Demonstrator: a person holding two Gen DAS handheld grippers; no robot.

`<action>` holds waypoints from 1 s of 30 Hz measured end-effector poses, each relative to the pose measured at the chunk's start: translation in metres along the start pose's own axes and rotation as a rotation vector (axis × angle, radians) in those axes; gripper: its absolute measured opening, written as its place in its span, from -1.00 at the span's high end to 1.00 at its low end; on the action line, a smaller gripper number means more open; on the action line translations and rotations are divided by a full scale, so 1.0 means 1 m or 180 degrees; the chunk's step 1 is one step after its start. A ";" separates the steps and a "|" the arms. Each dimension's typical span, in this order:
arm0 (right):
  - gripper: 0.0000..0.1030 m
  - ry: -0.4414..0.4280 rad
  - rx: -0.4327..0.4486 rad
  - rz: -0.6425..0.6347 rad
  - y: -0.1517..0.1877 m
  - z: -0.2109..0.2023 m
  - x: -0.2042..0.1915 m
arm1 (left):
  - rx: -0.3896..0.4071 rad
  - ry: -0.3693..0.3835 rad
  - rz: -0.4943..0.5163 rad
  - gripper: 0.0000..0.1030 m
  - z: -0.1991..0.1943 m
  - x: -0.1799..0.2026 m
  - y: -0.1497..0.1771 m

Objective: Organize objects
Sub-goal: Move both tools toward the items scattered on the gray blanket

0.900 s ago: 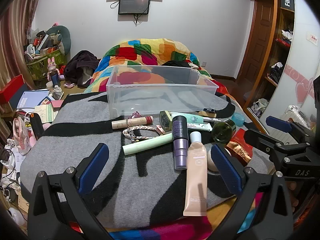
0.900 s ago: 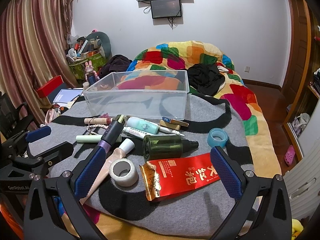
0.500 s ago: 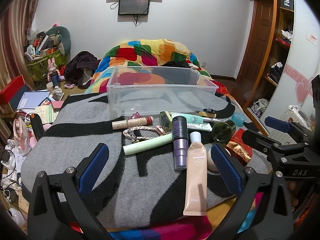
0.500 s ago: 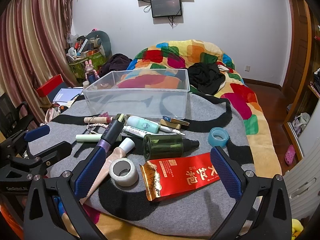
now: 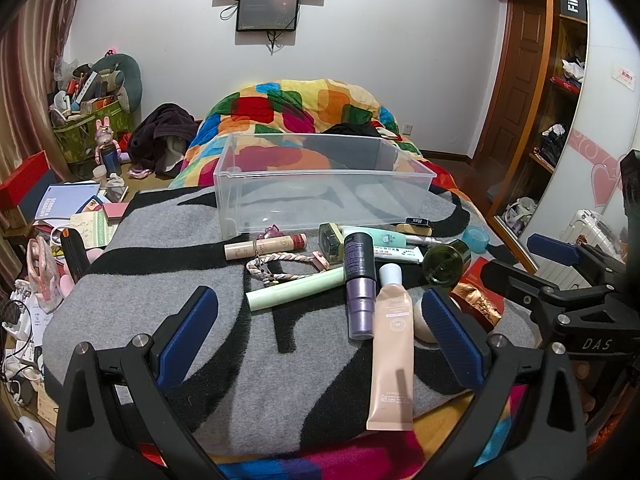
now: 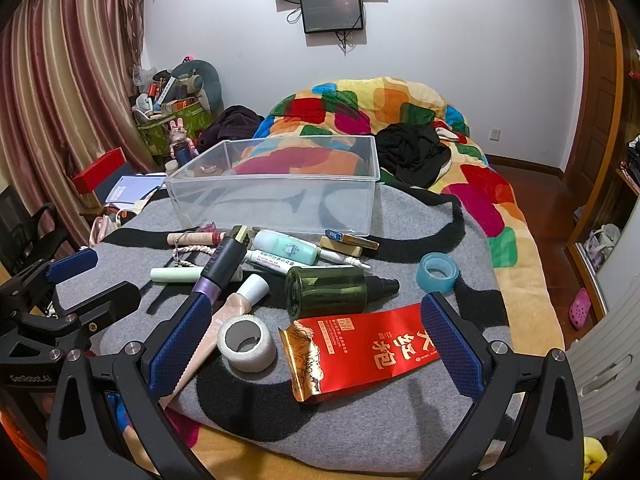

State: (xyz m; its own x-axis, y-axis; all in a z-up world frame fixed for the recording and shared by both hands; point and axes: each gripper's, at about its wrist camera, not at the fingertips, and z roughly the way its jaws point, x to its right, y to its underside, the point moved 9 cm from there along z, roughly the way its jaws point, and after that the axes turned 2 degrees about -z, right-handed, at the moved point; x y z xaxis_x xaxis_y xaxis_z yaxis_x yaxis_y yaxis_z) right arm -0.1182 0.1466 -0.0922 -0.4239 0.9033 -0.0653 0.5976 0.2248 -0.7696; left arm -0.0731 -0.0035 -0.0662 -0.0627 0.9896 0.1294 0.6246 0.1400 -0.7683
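A clear plastic bin point(image 5: 320, 196) point(image 6: 276, 196) stands empty on a grey and black blanket point(image 5: 168, 280). In front of it lies a heap of toiletries: a beige tube point(image 5: 393, 348), a purple bottle point(image 5: 360, 284), a pale green tube point(image 5: 294, 289), a dark green bottle point(image 6: 332, 291), a white tape roll point(image 6: 247, 342), a red foil packet point(image 6: 368, 350) and a blue tape roll point(image 6: 437, 273). My left gripper point(image 5: 320, 332) hovers open over the near blanket, with nothing between its fingers. My right gripper point(image 6: 316, 350) is open above the tape roll and the red packet, touching neither.
A bed with a colourful quilt point(image 6: 360, 108) and dark clothes point(image 6: 412, 152) lies behind the bin. Books, bags and a cluttered basket point(image 5: 86, 120) crowd the floor at left. A wooden shelf unit point(image 5: 560, 92) and a door stand at right.
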 end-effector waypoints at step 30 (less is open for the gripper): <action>-0.86 0.0052 -0.0235 0.0340 0.013 0.025 0.051 | -0.0155 -0.0279 -0.0146 -0.68 0.027 -0.053 -0.009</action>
State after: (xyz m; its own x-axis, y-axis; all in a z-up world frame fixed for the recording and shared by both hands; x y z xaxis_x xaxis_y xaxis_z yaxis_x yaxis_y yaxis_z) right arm -0.1496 0.1861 -0.1213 -0.3445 0.9292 -0.1337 0.6875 0.1527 -0.7099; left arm -0.0967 -0.0560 -0.0829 -0.1586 0.9815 0.1069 0.6565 0.1857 -0.7311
